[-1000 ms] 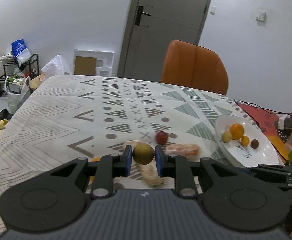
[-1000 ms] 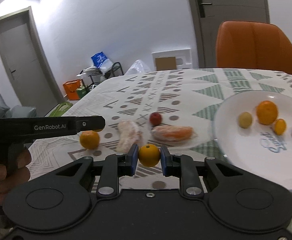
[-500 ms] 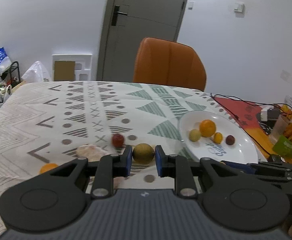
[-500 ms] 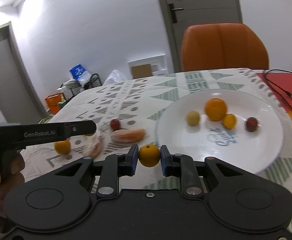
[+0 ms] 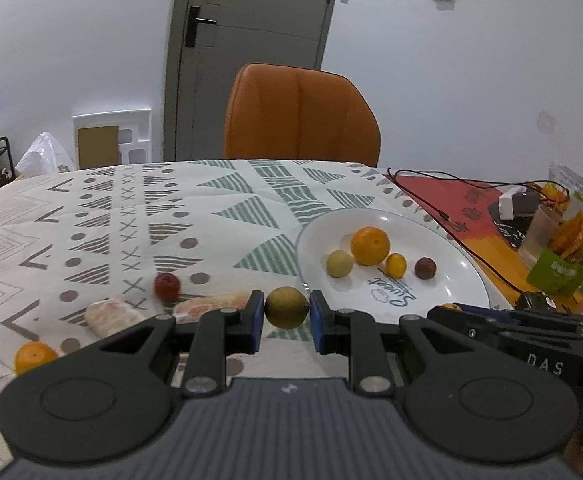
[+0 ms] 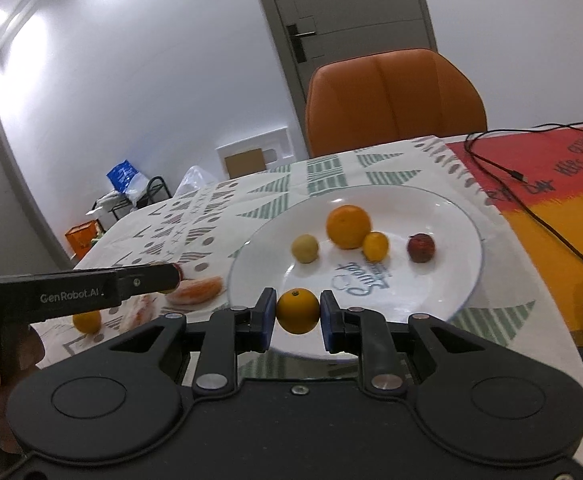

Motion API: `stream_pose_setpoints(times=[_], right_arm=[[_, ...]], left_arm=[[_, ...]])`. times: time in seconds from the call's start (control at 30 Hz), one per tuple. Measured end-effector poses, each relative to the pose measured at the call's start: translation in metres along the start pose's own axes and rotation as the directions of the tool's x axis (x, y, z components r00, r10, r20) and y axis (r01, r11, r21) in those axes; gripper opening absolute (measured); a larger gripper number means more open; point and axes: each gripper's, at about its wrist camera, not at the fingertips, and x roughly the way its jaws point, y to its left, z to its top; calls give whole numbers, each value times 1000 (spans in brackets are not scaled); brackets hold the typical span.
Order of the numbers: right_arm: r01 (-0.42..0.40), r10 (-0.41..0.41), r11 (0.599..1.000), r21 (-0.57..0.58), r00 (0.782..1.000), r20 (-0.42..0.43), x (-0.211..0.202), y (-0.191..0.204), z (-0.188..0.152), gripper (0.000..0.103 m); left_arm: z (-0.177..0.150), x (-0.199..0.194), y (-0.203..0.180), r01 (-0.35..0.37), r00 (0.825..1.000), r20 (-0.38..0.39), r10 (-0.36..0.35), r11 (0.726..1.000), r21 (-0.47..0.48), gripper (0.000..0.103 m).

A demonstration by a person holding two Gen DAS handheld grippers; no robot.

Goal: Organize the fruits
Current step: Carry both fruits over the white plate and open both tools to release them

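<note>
On the patterned tablecloth (image 5: 219,200) the white plate (image 5: 463,280) already holds four fruits, both grippers are pinching one more each, left gripper (image 5: 285,316) a greenish lime (image 5: 286,307), right gripper (image 6: 297,316) an orange (image 6: 297,311) over the plate's near rim, and a few pieces are still loose on the cloth.

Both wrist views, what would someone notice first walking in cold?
Each gripper pinches a small fruit: the left gripper an olive-green fruit, the right gripper a small orange over the white plate's near rim. Four fruits already sit on the plate; an orange chair stands behind the table.
</note>
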Motion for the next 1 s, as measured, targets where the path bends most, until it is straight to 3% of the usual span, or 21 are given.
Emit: stream_pose_setpoints(times=[0.4,0.5,1.0], right_arm=[[9,-11,999,45,999,35,0,-24,5,22],[4,-5,999,45,1000,27,1,-27,6,29],[19,-19,999,49,1000,16,-7,-37,0,29]], left_arm=[[8,21,-25,19,1000,-17,-19,999,42,23],[11,26,-31,24,1000,-17,-24,998,53,23],[20,40,-53,47,999,-23,-45,995,85,23]])
